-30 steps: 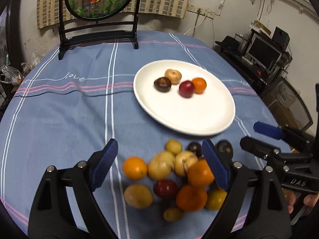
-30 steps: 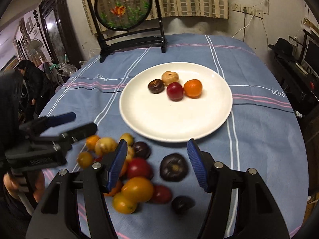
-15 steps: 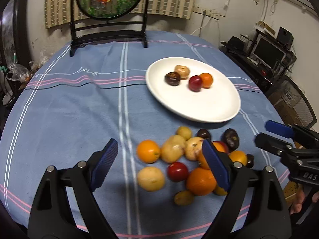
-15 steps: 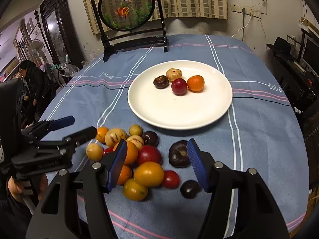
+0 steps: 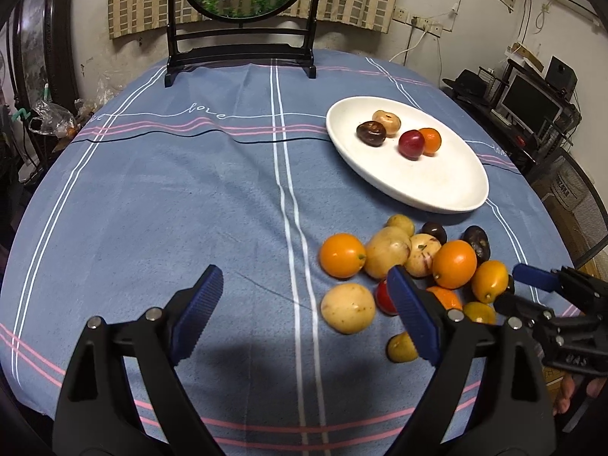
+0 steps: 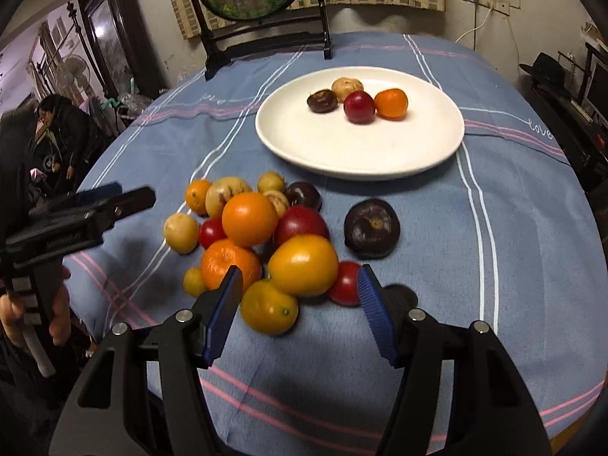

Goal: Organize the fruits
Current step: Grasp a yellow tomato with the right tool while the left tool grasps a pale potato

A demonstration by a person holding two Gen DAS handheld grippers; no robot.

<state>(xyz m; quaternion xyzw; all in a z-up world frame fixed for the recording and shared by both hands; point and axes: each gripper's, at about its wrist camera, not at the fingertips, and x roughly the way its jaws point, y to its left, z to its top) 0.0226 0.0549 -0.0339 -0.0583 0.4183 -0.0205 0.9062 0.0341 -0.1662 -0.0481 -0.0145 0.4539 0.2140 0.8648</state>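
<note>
A pile of small fruits (image 5: 410, 266) lies on the blue tablecloth: oranges, yellow, red and dark ones; it also shows in the right wrist view (image 6: 262, 235). A white plate (image 5: 448, 186) behind it holds several fruits; the plate also shows in the right wrist view (image 6: 342, 152). My left gripper (image 5: 304, 311) is open and empty, left of the pile above bare cloth. My right gripper (image 6: 300, 300) is open and empty, just short of a yellow-orange fruit (image 6: 304, 264). A large dark fruit (image 6: 371, 232) lies apart to the right.
A round goldfish screen on a black stand (image 5: 243, 3) stands at the table's far edge. A desk with a monitor (image 5: 532, 106) is off to the right. A seated person (image 6: 64, 133) is beyond the table's left side.
Both grippers have pulled back from the table and the left one has swung left, so the pile now lies right of its fingers. Both stay open. No fruit has moved.
</note>
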